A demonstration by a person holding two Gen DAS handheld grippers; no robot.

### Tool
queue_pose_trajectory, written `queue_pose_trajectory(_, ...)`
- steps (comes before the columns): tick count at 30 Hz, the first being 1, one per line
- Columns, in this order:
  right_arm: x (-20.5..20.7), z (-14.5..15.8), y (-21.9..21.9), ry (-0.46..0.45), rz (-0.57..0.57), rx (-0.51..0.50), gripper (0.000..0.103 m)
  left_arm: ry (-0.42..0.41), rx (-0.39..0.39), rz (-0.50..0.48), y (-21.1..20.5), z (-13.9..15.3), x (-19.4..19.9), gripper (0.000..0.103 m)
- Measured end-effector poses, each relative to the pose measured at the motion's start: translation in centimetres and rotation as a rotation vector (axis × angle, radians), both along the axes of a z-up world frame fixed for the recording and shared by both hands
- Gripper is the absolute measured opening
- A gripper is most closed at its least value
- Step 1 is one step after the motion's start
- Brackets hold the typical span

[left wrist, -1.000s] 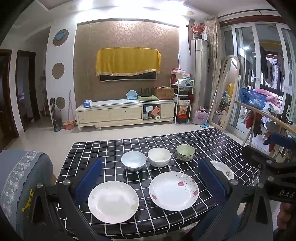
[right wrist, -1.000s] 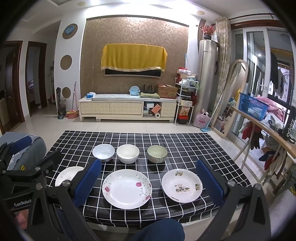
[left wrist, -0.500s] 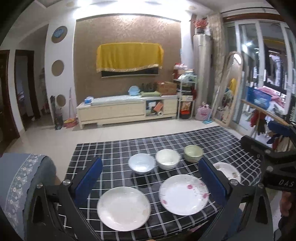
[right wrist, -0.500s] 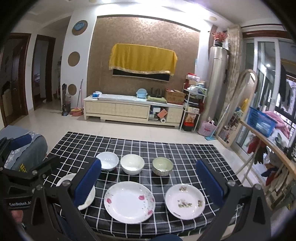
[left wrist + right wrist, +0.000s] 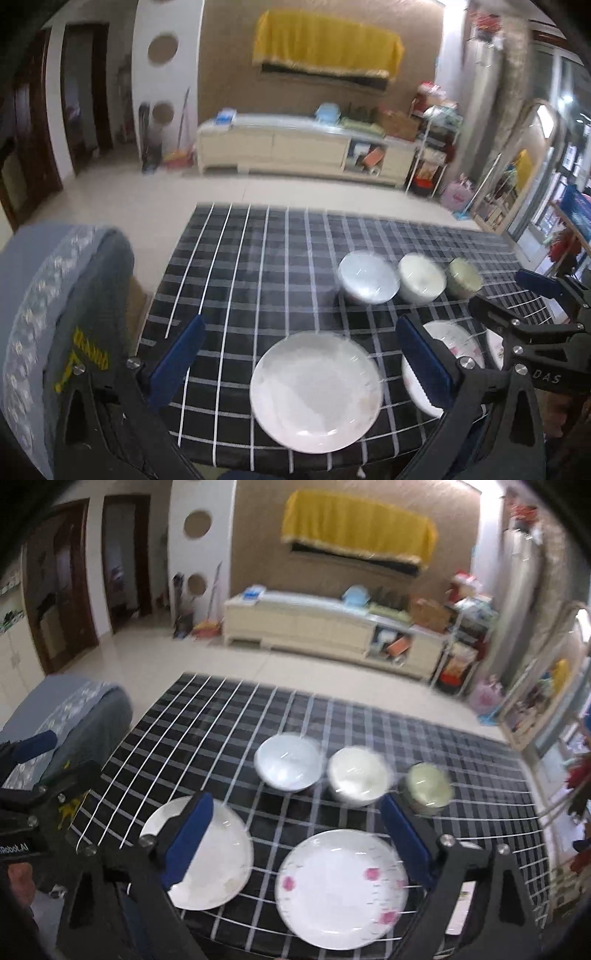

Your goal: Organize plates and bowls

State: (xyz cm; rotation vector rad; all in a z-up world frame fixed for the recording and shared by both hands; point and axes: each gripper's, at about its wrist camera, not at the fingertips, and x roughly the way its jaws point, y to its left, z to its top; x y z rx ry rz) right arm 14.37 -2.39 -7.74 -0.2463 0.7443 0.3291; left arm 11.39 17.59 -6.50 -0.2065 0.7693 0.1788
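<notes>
On the black checked tablecloth lie a plain white plate, a pink-flowered plate and a third plate mostly hidden at the right. Behind them stand a pale blue bowl, a white bowl and a green bowl in a row. My left gripper is open and empty, above the table's front edge by the plain plate. My right gripper is open and empty, between the plain plate and the flowered plate. The bowls also show in the right wrist view.
A grey-blue chair back stands left of the table. Beyond the table are tiled floor, a long TV cabinet, a shelf rack and a mirror at the right. The right gripper's body shows at right.
Both grippers have swung left and tilted down toward the table; the views are motion-blurred. The dishes have not moved. Both jaws remain open.
</notes>
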Motion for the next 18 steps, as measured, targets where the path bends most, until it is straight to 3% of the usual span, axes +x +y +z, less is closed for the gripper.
queue_pose_trajectory(5, 2.4, -4.4, 2.9, 0.116, 0.053, -0.03, 0.077, 0.148, -0.077, 0.016, 1.9, -5.5, 1.1, 0.083)
queue_pose_trajectory(9, 3.8, -8.3, 4.3, 0.223, 0.081, -0.043, 0.071, 0.262, -0.168, 0.01, 3.1, -10.1, 1.7, 0.069)
queue_pose_trajectory(12, 4.3, -10.8, 4.9, 0.286, 0.094, -0.068, 0.068, 0.331, -0.188, 0.034, 3.6, -12.7, 1.9, 0.061)
queue_pose_trajectory(18, 5.1, -15.1, 5.3, 0.379, 0.068, -0.133, 0.065, 0.399, -0.21, 0.04, 4.1, -15.5, 1.7, 0.06)
